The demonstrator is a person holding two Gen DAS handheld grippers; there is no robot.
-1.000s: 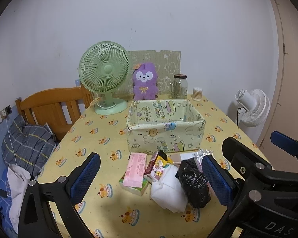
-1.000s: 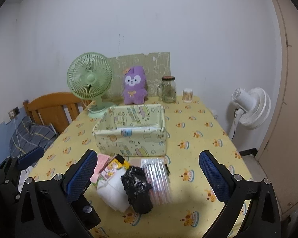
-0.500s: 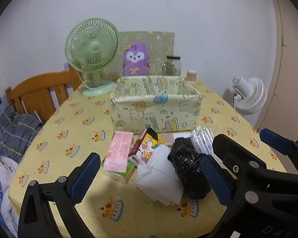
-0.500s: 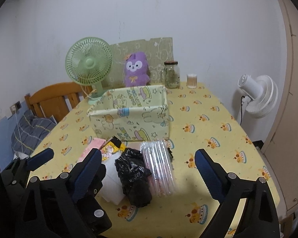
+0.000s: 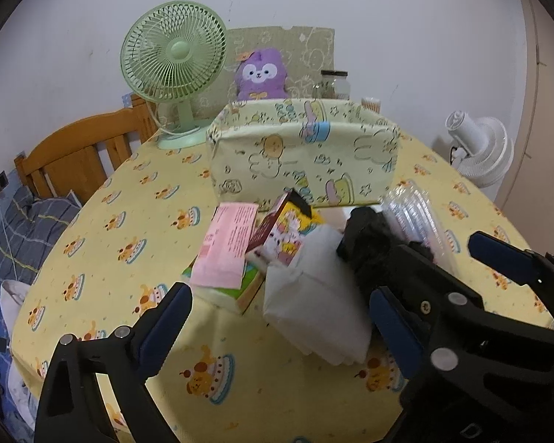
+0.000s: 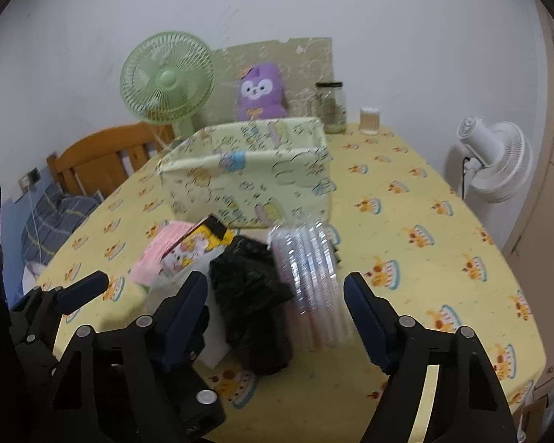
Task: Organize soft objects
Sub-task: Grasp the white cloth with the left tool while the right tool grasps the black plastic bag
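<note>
A pile lies on the yellow tablecloth before a cartoon-print fabric box (image 5: 303, 147): a pink tissue pack (image 5: 227, 247), a cartoon packet (image 5: 284, 232), a white folded pack (image 5: 314, 295), a black bag (image 6: 251, 295) and a clear plastic pack (image 6: 310, 277). My left gripper (image 5: 280, 317) hovers low over the white pack, jaws wide and closing slightly, touching nothing. Over the black bag and clear pack, my right gripper (image 6: 275, 299) has its jaws closing; both lie between the pads, which do not press on them. A purple plush (image 5: 262, 77) sits behind the box.
A green desk fan (image 5: 173, 62), a glass jar (image 6: 330, 107) and a small cup (image 6: 369, 120) stand at the back. A wooden chair (image 5: 77, 155) with checked cloth is at left, a white floor fan (image 6: 495, 162) at right. The table's front edge is just below the grippers.
Both grippers have sunk toward the pile, which now looks larger and nearer. The right jaws have narrowed around the black bag and clear pack; the left jaws barely changed.
</note>
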